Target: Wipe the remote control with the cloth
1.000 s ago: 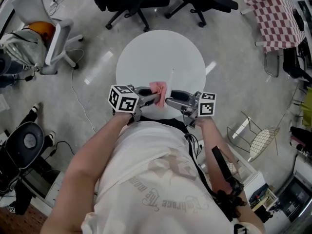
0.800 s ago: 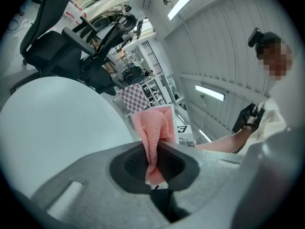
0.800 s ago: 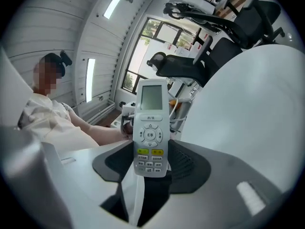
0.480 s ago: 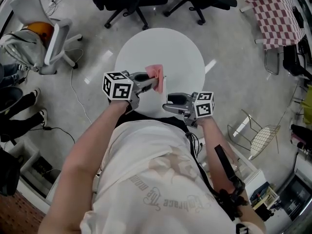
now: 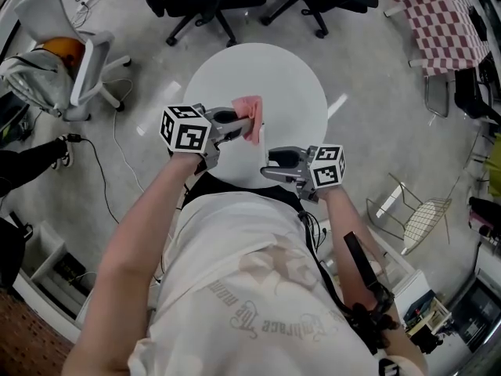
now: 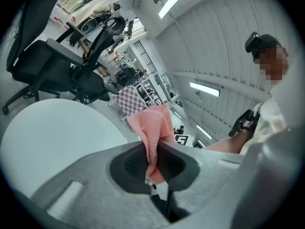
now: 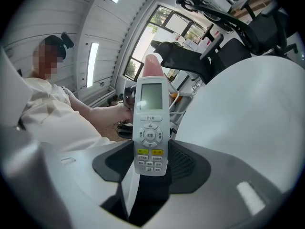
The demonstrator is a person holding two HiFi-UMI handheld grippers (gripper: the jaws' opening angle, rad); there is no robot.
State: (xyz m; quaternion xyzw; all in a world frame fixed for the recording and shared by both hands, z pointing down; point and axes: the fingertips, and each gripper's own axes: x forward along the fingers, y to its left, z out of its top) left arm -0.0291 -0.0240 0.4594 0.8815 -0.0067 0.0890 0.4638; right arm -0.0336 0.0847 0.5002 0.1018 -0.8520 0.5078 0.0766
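Left gripper pinched the cloth; right gripper clamped the remote by its lower end, over the table.

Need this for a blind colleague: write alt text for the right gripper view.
A white rectangular plastic remote control, screen and buttons facing the camera, stands upright clamped between the right gripper's dark jaws. Behind it lie a round white table and black office chairs.

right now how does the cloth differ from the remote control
The pink cloth is soft and bunched; the white remote control is rigid, with a screen and buttons. The cloth sits in the left gripper, the remote control in the right gripper. Both are clamped at one end.
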